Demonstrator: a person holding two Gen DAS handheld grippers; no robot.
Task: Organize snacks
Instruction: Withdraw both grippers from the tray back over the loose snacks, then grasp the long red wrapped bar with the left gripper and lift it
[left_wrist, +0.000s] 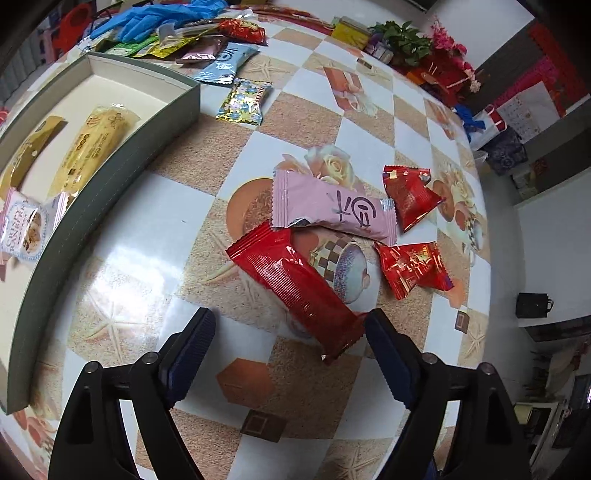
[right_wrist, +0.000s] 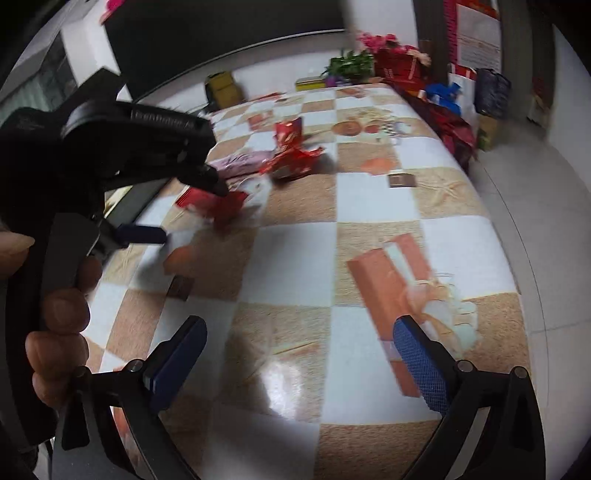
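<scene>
1. Left wrist view: left gripper (left_wrist: 290, 325) is seen nearest, jaws spread wide, nothing gripped. The long red packet's (left_wrist: 295, 284) near end lies between the fingertips, close to the right finger (left_wrist: 388, 354); contact cannot be told. Pink packet (left_wrist: 332, 210) at 12 o'clock of it, two small red packets (left_wrist: 410, 195) (left_wrist: 413, 267) at 2 o'clock. Box (left_wrist: 110, 177) at 10 o'clock holds yellow packets (left_wrist: 92, 147).
2. Right wrist view: right gripper (right_wrist: 299, 343) is held wide over bare tablecloth (right_wrist: 295, 258), empty. Left gripper (right_wrist: 192, 206) is seen at 10 o'clock, over the red packet (right_wrist: 207, 203).

A long red snack packet (left_wrist: 295, 284) lies flat and diagonal on the surface, its upper end touching a pink packet (left_wrist: 332, 210). Two small red packets (left_wrist: 410, 195) lie just right. Two yellow bars (left_wrist: 92, 147) rest in the grey-walled box (left_wrist: 110, 199).
</scene>
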